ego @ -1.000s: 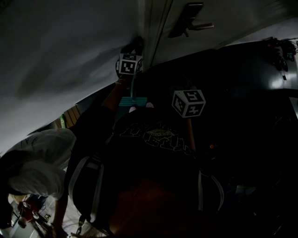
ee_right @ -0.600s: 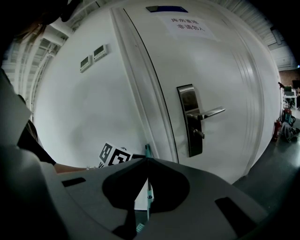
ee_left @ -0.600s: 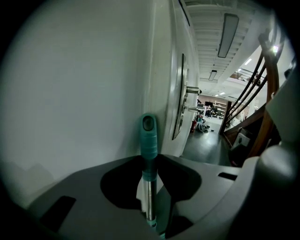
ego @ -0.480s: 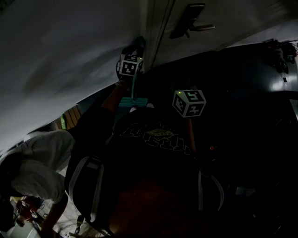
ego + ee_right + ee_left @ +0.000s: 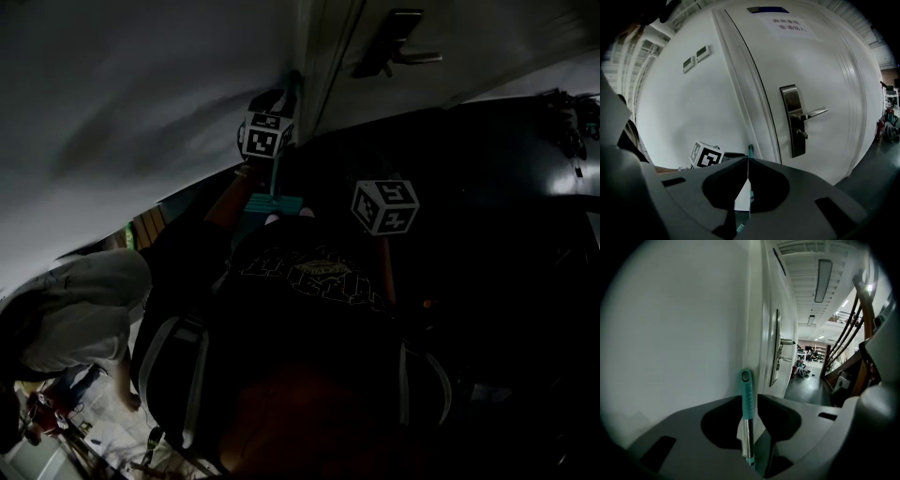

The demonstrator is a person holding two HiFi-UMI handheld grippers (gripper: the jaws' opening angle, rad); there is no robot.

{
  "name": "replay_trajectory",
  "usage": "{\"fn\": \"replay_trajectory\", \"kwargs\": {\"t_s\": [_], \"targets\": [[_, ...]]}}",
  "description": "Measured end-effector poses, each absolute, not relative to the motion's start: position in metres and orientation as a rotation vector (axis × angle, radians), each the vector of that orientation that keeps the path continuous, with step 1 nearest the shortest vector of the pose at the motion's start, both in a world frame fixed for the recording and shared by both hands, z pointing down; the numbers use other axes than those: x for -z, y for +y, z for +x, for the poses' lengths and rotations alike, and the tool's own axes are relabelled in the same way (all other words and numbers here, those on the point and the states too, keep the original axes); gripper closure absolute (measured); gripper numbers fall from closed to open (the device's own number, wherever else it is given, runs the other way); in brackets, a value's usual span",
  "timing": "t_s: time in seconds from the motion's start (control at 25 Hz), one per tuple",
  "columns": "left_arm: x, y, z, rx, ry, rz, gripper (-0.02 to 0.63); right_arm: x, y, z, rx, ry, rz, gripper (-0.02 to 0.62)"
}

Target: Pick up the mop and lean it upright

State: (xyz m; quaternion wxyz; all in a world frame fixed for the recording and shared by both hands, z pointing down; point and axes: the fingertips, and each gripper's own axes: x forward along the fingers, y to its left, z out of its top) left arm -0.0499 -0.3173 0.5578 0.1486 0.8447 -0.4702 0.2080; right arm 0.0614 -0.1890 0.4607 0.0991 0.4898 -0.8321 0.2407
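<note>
Left gripper view: pinching the mop (image 5: 747,420) in the left gripper (image 5: 749,398), jaws snug on the ribbed teal grip (image 5: 747,392) above the metal shaft (image 5: 747,441). Upright, just beside the wall (image 5: 684,333) and door frame (image 5: 757,333).

Right gripper view: nothing in the right gripper (image 5: 746,161), pressed fully together, facing the door (image 5: 820,70) and lever handle (image 5: 808,114).

Head view: very dark, with the teal mop head (image 5: 272,202) below. Probably light, stiff and quick to tip. Safer held on that ribbed sleeve than on slick metal.
</note>
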Motion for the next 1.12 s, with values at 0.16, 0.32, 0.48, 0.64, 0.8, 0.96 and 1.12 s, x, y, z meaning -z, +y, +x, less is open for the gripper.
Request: {"fn": "replay_trajectory", "kwargs": {"t_s": [0.16, 0.32, 0.48, 0.64, 0.8, 0.96, 1.12], "targets": [[-0.551, -0.312, -0.054, -0.564, -1.358, 2.432, 0.460, -0.461, -0.187, 0.057, -0.706, -2.468, 1.434, 0.575], [-0.546, -0.307, -0.057, -0.548, -1.377, 2.441, 0.501, -0.462, -0.186, 0.054, -0.697, -2.479, 1.419, 0.575], [-0.533, -0.296, -0.058, -0.532, -1.389, 2.458, 0.546, -0.459, -0.183, 0.049, -0.687, -2.490, 1.404, 0.575], [-0.520, -0.285, -0.060, -0.511, -1.405, 2.477, 0.560, -0.457, -0.181, 0.043, -0.680, -2.505, 1.381, 0.575], [-0.510, -0.274, -0.063, -0.491, -1.415, 2.482, 0.560, -0.457, -0.179, 0.035, -0.672, -2.518, 1.355, 0.575], [-0.501, -0.262, -0.070, -0.462, -1.439, 2.468, 0.560, -0.455, -0.175, 0.028, -0.659, -2.534, 1.325, 0.575], [-0.494, -0.250, -0.077, -0.435, -1.459, 2.453, 0.560, -0.455, -0.171, 0.022, -0.648, -2.543, 1.310, 0.575]]}}
